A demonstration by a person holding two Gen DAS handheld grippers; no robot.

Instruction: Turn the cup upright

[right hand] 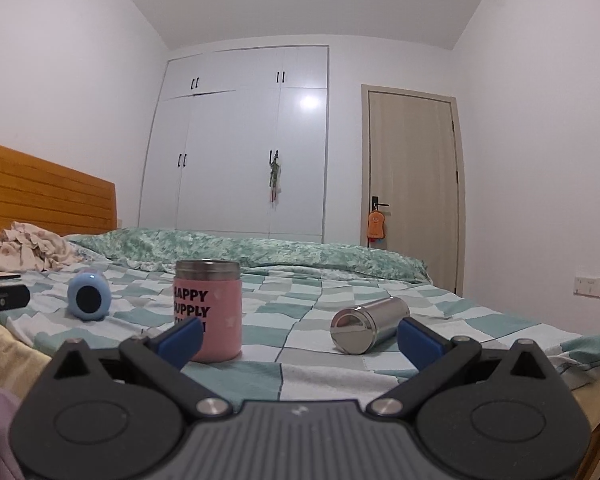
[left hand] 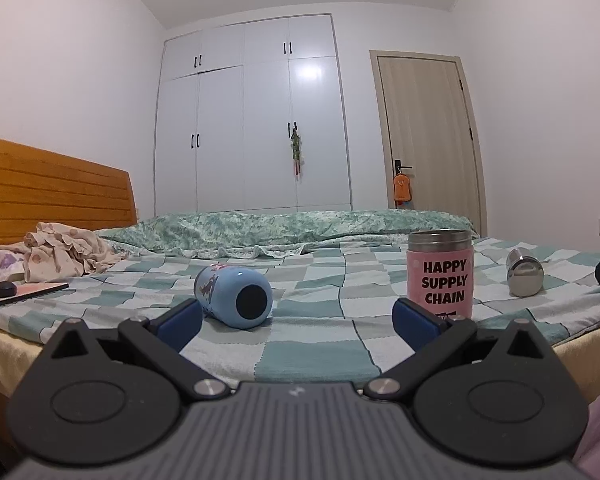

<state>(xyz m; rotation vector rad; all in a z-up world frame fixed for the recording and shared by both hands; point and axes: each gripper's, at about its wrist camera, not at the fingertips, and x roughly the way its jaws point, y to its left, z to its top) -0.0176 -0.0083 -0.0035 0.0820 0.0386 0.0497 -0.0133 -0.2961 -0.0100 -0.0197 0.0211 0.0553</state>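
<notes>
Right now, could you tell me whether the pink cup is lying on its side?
No, the pink cup stands upright on the bed.

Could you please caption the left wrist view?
Open left claw faces a fallen blue cup beside an upright pink cup.

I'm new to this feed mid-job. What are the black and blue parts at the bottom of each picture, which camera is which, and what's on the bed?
No robot arm here: a person holds one pair of tongs in each hand, with a fisheye camera looking along its fingers. One picture is from the left tongs, the other from the right tongs. Both are open and hold nothing. On the checked bedspread a blue cup lies on its side, a pink cup stands upright, and a steel cup lies on its side. Crumpled clothes lie near the headboard.
</notes>
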